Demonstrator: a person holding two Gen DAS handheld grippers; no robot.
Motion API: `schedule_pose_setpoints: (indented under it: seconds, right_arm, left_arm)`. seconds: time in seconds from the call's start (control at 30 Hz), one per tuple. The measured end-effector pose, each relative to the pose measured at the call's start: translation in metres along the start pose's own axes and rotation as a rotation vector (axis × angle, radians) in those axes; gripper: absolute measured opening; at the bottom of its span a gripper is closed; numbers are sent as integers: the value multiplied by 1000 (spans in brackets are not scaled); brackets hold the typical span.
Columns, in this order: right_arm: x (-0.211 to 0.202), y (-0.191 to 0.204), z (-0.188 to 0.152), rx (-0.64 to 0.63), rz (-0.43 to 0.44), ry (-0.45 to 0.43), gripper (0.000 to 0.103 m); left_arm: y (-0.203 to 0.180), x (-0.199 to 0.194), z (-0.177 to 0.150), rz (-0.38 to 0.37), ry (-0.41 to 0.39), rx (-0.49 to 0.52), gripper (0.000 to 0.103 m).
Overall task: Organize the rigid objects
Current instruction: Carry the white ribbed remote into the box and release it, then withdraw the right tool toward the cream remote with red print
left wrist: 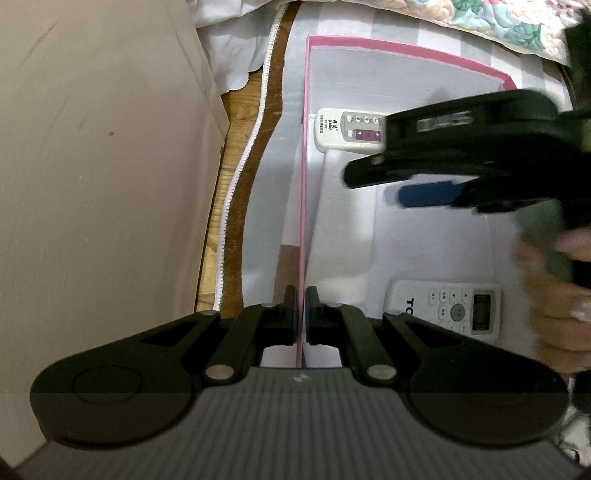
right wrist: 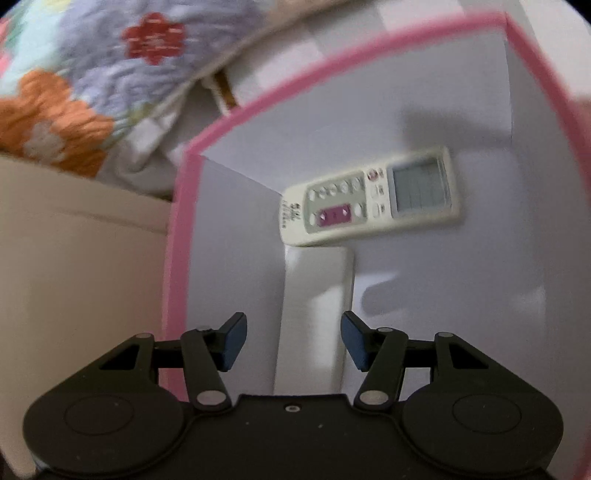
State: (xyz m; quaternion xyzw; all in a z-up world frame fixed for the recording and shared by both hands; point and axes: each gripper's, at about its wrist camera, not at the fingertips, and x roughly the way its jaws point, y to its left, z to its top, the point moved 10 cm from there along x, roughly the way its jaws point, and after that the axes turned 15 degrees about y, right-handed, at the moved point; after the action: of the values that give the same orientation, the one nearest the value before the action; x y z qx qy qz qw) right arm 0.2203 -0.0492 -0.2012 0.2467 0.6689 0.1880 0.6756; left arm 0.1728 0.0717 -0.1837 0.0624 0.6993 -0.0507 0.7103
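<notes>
Jaws of left gripper [left wrist: 301, 314] pinch box rim [left wrist: 303, 206]; right gripper [right wrist: 293, 341] gapes.

There are two remote controls for certain: a cream remote [left wrist: 349, 130] [right wrist: 373, 195] with a magenta button panel and a white remote [left wrist: 445, 306] with a small dark display, both lying inside the one pink-rimmed box [left wrist: 303, 206] [right wrist: 177, 229]. A long white slab [left wrist: 345, 221] [right wrist: 317, 314] on the box floor may be a third remote lying face down, though the blur leaves that uncertain. Also counted: two grippers, the left gripper [left wrist: 301, 314] and the right gripper [right wrist: 293, 341] [left wrist: 373, 184], and one floral quilt [right wrist: 74, 85] [left wrist: 498, 18].
</notes>
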Motion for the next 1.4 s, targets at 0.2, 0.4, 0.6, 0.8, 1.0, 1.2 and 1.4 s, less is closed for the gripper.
schedule_pose_setpoints:
  seconds: [0.2, 0.4, 0.6, 0.8, 1.0, 1.2, 1.4]
  right_arm:
    - [-74, 17, -31, -233, -132, -35, 62]
    - [-145, -12, -59, -258, -186, -49, 63]
    - [-179, -57, -75, -206, -246, -84, 63]
    - [-190, -111, -75, -82, -280, -102, 63]
    - [-186, -156, -75, 33, -314, -108, 64]
    - [-166, -204, -77, 172, -333, -78, 65]
    - [-150, -244, -81, 306, -333, -72, 66]
  left_arm:
    - [-1, 0, 0, 8, 2, 3, 3]
    - [-3, 2, -1, 24, 0, 9, 3]
    - [-4, 2, -1, 29, 10, 10, 3]
    - [-3, 2, -1, 28, 16, -2, 3]
    - [-3, 2, -1, 29, 24, -3, 3]
    - [-4, 3, 0, 43, 28, 7, 3]
    - [-4, 3, -1, 45, 34, 0, 4]
